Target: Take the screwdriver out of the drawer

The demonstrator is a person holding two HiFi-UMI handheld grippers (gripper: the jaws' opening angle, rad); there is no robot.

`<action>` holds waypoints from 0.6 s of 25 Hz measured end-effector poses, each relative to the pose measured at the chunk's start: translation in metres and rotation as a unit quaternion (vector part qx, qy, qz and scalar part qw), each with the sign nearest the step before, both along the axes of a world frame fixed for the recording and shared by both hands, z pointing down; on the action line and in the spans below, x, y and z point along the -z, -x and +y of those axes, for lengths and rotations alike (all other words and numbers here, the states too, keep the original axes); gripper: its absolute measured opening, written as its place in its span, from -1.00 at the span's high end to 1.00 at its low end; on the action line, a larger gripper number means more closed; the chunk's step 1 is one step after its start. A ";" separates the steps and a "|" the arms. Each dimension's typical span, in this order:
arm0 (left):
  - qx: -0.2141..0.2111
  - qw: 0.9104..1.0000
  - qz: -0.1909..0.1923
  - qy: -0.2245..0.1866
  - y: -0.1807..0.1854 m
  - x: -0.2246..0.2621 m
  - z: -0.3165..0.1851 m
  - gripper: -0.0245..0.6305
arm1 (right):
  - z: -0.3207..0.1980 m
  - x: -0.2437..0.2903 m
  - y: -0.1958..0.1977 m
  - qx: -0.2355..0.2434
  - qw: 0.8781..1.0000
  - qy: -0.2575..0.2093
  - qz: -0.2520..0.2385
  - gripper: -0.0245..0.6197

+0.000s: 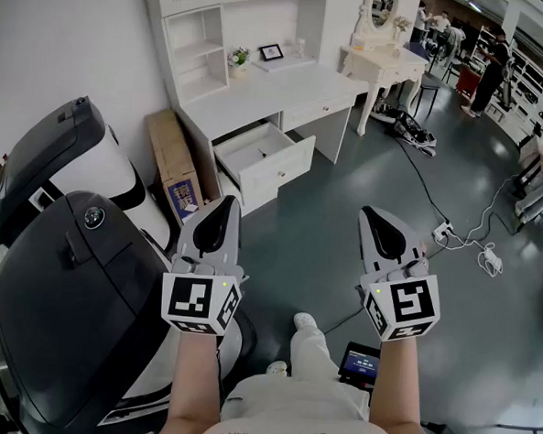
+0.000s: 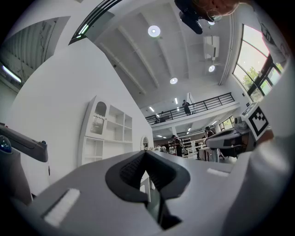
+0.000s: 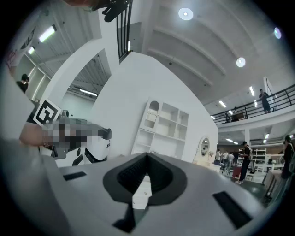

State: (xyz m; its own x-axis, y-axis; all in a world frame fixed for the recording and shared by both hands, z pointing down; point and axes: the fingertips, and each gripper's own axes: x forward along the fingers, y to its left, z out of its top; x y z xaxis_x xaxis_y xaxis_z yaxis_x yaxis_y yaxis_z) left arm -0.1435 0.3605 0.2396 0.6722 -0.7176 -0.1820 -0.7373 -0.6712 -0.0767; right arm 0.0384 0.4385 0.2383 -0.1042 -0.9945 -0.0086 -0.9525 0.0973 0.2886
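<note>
1. Ahead across the grey floor (image 1: 367, 162), the open drawer (image 1: 279, 171) of the white desk (image 1: 280, 84) is noted. The screwdriver is presumed to lie inside (too small to be made out).
2. The left gripper (image 1: 223, 207) and right gripper (image 1: 375, 215) are held well apart from it, jaws pressed together, nothing between them.
3. The screwdriver is judged light and rigid. A hold across the handle is advised, as the smooth shaft is likely slippery.
4. Drawer: boxy, flat-fronted, matt white.

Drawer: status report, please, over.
Left gripper, right gripper: shut, empty. Drawer open, well ahead; screwdriver not visible. Nothing seen in the way.
</note>
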 end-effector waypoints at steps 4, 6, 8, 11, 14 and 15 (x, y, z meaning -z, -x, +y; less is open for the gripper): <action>0.000 1.000 -0.002 0.006 -0.013 -0.005 -0.016 0.92 | -0.015 -0.008 -0.009 0.005 1.000 0.004 -0.010 0.90; 0.001 1.000 -0.005 0.008 -0.020 -0.008 -0.026 0.92 | -0.026 -0.011 -0.015 0.006 1.000 0.005 -0.009 0.90; 0.006 1.000 -0.008 0.008 -0.026 -0.010 -0.038 0.92 | -0.041 -0.012 -0.023 0.009 1.000 0.003 -0.013 0.90; 0.018 1.000 -0.011 0.010 -0.034 -0.013 -0.060 0.92 | -0.066 -0.012 -0.035 0.018 1.000 0.000 -0.016 0.90; 0.032 0.999 -0.011 0.016 -0.044 -0.015 -0.086 0.92 | -0.096 -0.013 -0.049 0.029 0.999 0.001 -0.023 0.90; 0.037 0.999 -0.011 0.017 -0.047 -0.015 -0.095 0.92 | -0.107 -0.014 -0.054 0.035 0.999 0.002 -0.026 0.90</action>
